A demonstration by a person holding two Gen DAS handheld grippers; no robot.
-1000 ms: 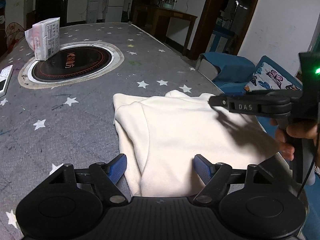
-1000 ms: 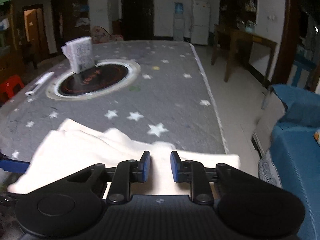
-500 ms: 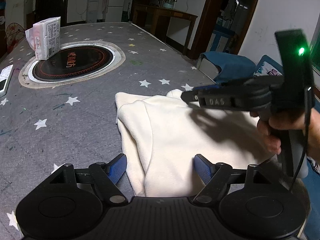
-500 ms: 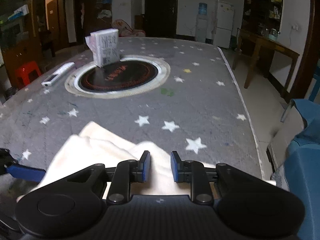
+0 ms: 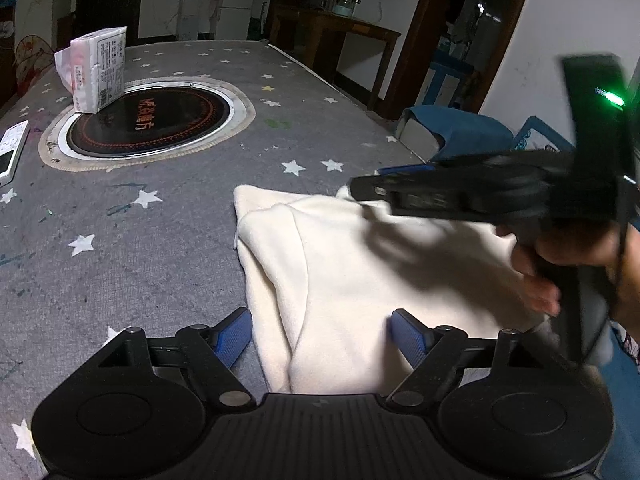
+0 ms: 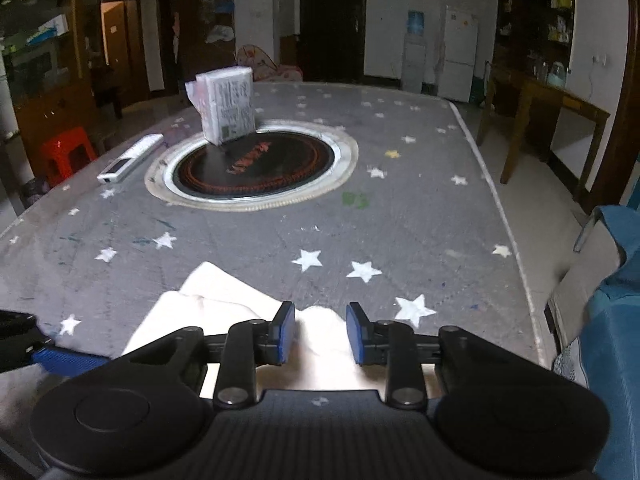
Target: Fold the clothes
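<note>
Left wrist | right gripper [image 5: 360,190] blurred | cream garment [image 5: 360,280] near edge cut off

The folded garment [image 5: 360,272] lies on the near part of the desk [image 5: 180,216], close to its right edge. The left gripper [image 5: 320,334] sits at the garment's near end, with one jaw on each side of it. The right gripper [image 6: 320,332] is above the garment's far right corner. Farther back, a round cooktop [image 5: 148,120] is set into the middle of the desk. A tissue pack [image 5: 98,68] stands on the cooktop's far left rim. A remote control [image 6: 130,158] lies left of the cooktop.
</note>
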